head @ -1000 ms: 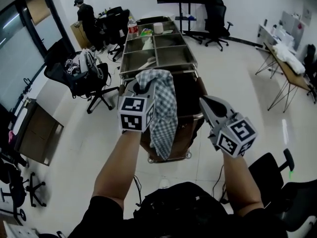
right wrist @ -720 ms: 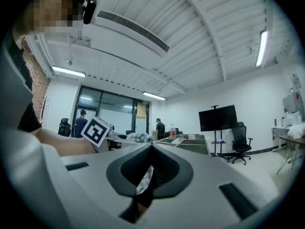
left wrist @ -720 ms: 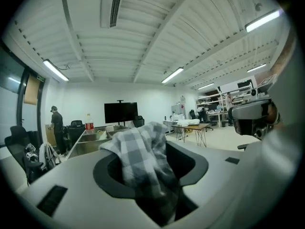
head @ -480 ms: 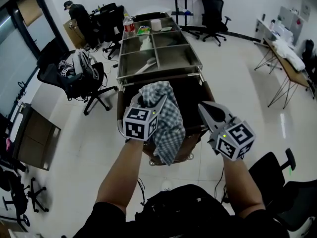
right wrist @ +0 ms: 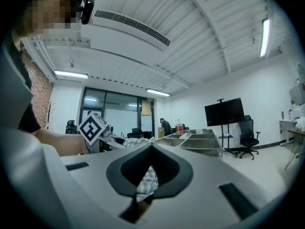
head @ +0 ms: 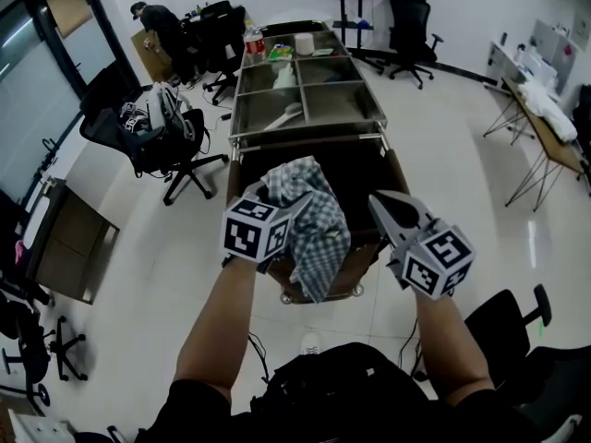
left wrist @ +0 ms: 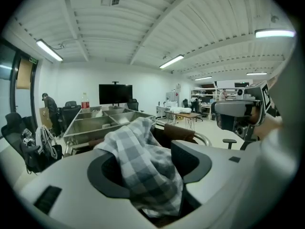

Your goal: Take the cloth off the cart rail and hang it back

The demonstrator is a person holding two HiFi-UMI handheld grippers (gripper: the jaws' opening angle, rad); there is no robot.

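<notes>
Lowered since earlier, the left gripper point(head: 282, 201) is opening, checked cloth point(head: 319, 238) slack between its jaws, cart rail point(left wrist: 203, 136) just beyond; right gripper point(head: 380, 203) closed, empty.

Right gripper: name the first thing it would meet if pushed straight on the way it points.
Probably the checked cloth: the right gripper, jaws shut, points at it, with the cart behind. Depth is unclear, so it might pass close beside it.

Your room reads evenly bright — ceiling strip lights point(left wrist: 49, 50) overhead, shadows soft, pale glare on the floor point(head: 533, 236). Fisheye bends the edges; gripper views vignette black — close foreground soft.
</notes>
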